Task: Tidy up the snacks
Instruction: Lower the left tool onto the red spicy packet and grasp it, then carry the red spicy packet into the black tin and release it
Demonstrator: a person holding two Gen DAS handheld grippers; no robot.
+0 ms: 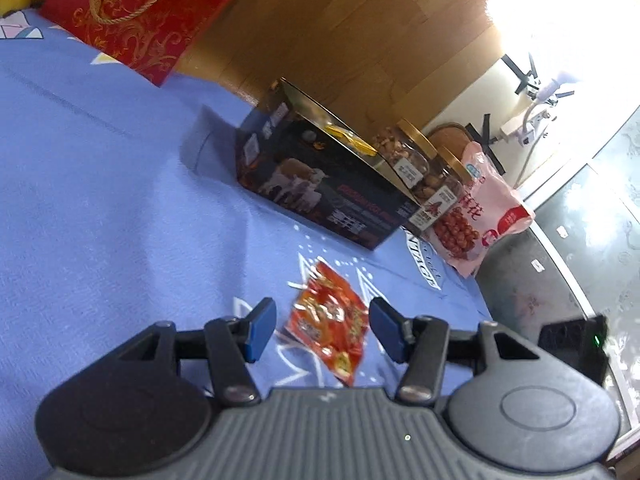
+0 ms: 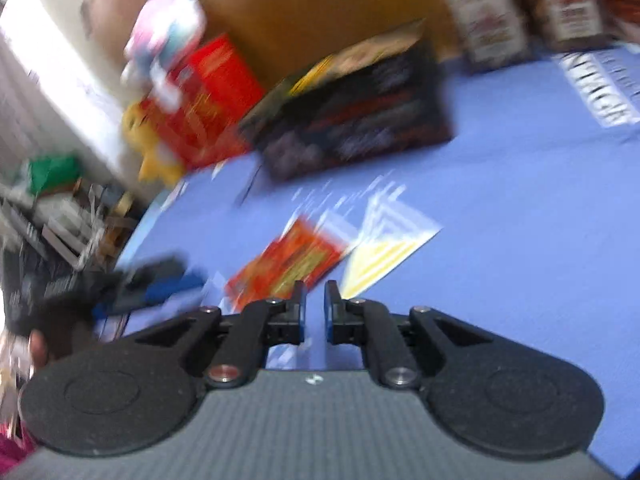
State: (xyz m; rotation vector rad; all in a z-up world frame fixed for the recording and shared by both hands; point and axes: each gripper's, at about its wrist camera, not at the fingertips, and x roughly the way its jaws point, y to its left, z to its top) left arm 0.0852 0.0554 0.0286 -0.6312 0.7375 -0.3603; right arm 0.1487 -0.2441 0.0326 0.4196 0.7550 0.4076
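A small red-orange snack packet [image 1: 329, 322] lies flat on the blue bedsheet [image 1: 100, 220]. My left gripper [image 1: 323, 330] is open, its blue pads either side of the packet, just above it. A dark open box [image 1: 320, 196] stands beyond, with yellow packets inside. In the blurred right wrist view the same packet [image 2: 286, 266] lies ahead of my right gripper [image 2: 315, 304], whose jaws stand nearly closed with a narrow gap and nothing between them. The left gripper [image 2: 160, 284] shows there as a blur to the left. The dark box [image 2: 352, 120] is further back.
Two gold-lidded nut jars [image 1: 416, 160] and a pink snack bag [image 1: 480, 216] stand right of the box. A red gift bag [image 1: 148, 12] leans at the wooden headboard [image 1: 360, 28]. The bed edge drops to the floor at right [image 1: 560, 280]. Clutter sits left of the bed [image 2: 52, 216].
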